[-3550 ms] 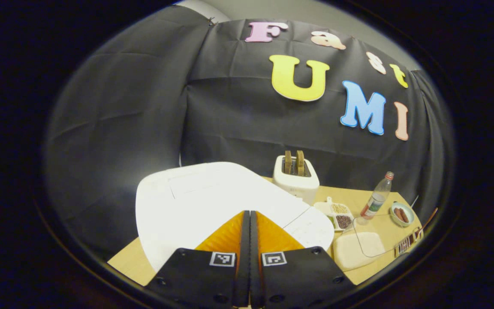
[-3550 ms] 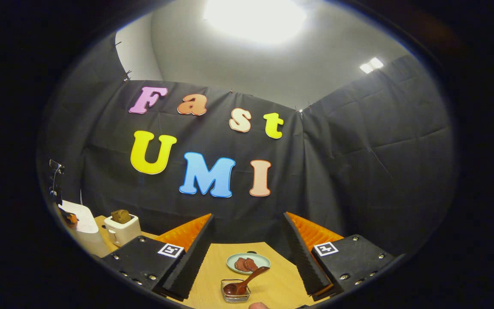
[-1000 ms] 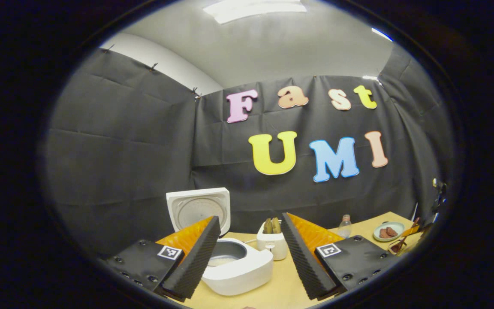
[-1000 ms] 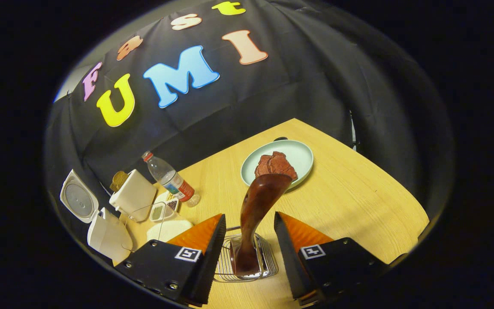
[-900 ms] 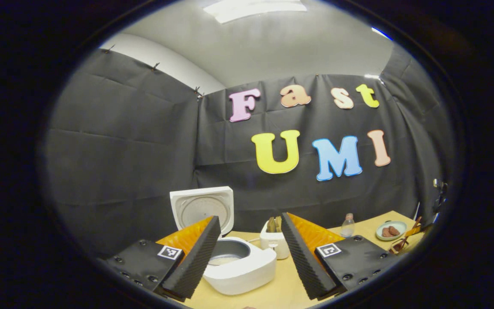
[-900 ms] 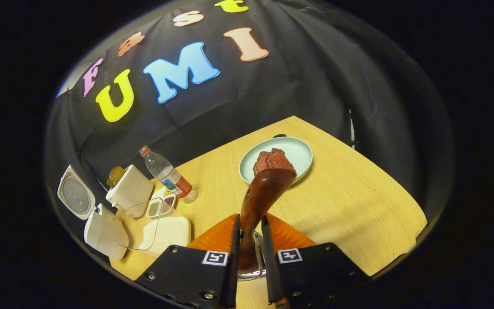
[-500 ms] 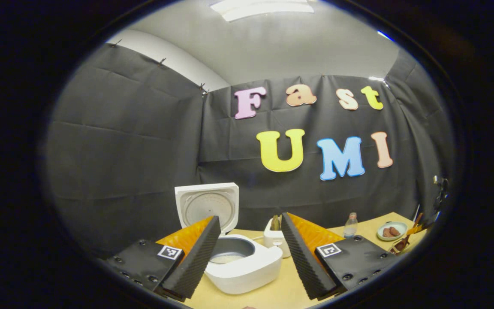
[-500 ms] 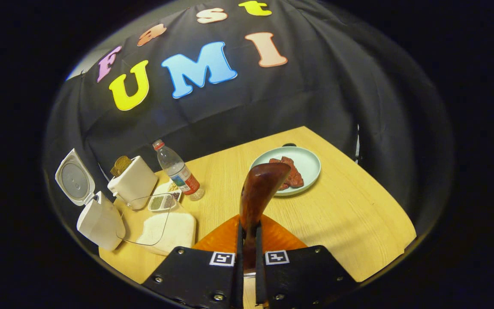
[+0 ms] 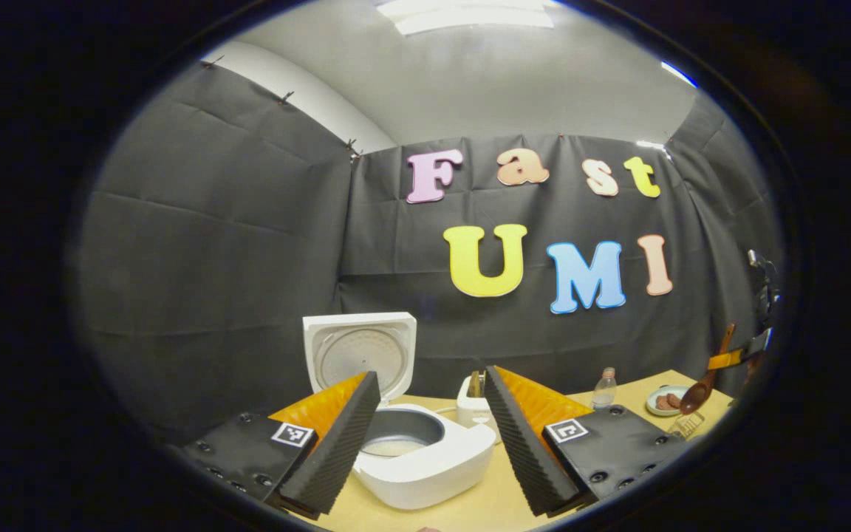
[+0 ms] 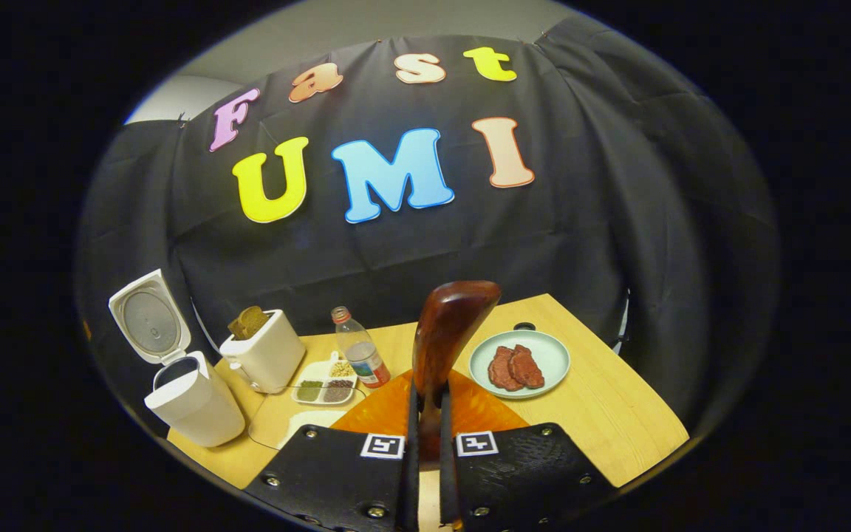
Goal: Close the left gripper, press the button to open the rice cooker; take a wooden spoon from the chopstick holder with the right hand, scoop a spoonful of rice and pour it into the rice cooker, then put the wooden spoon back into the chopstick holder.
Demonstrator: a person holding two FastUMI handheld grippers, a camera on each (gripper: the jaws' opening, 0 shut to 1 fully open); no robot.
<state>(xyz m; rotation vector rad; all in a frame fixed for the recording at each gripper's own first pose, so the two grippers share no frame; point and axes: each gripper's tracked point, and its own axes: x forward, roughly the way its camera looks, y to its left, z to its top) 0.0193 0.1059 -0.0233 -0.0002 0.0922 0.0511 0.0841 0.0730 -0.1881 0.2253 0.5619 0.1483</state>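
While the left claw gapes empty, the right claw pinches the wooden spoon, handle upward.

The wooden spoon bowl end is hidden behind the jaws.

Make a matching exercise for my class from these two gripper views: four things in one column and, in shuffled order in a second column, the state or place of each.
Things
1. rice cooker
2. wooden spoon
3. left gripper
4. pale green plate

States or places
A. clamped between the right gripper's two fingers
B. lid standing up, pot uncovered
C. carries two brown slices
D. fingers spread wide, nothing between them

Pairs: 1-B, 2-A, 3-D, 4-C
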